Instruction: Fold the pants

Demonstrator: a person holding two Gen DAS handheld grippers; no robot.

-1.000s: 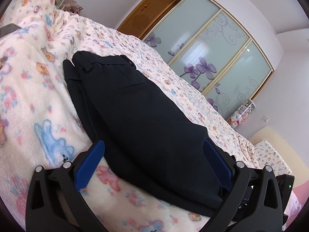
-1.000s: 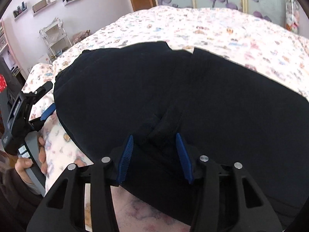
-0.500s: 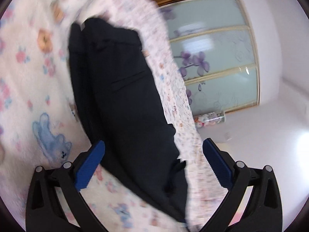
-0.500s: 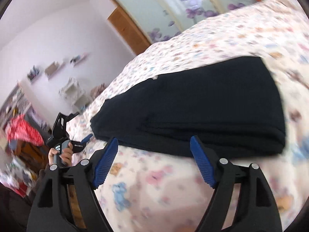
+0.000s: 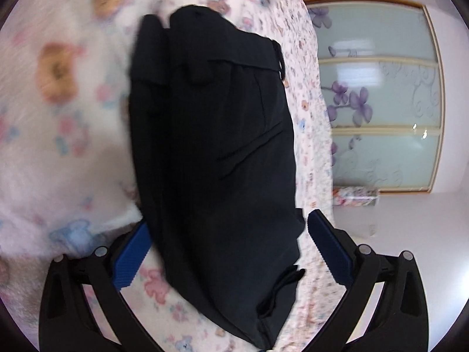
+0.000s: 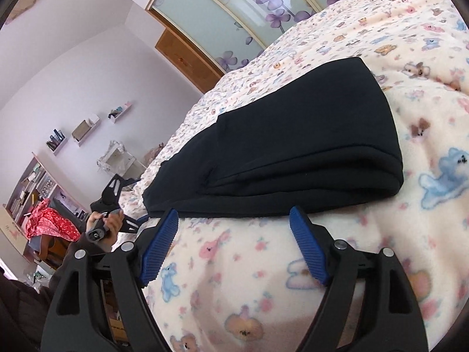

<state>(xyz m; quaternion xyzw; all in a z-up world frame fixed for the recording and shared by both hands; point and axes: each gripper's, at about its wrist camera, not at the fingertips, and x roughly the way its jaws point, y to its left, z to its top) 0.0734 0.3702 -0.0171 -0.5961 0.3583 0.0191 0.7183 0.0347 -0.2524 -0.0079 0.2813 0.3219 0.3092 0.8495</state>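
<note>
The black pants (image 5: 217,152) lie folded in a long stack on the fleece blanket; the waistband and a slit pocket face up in the left wrist view. My left gripper (image 5: 228,220) is open wide, its blue pads (image 5: 328,249) either side of the stack's near end and not pressing on it. In the right wrist view the pants (image 6: 293,146) lie just beyond my right gripper (image 6: 234,231), which is open with only blanket between its pads (image 6: 307,249). A hand holds the left gripper (image 6: 136,199) at the stack's far left end.
A teddy-print blanket (image 6: 249,278) covers the bed (image 5: 307,117). Sliding wardrobe doors with purple flowers (image 6: 234,8) and a wooden door (image 6: 187,55) stand behind it. Wall shelves (image 6: 85,129), a bookcase (image 6: 32,187) and a red cloth (image 6: 47,223) are at the left.
My right gripper let go of the dark fabric, widened its jaws and drew back off the pants while rolling. The left gripper rolled and shifted along the stack's end, jaws still wide.
</note>
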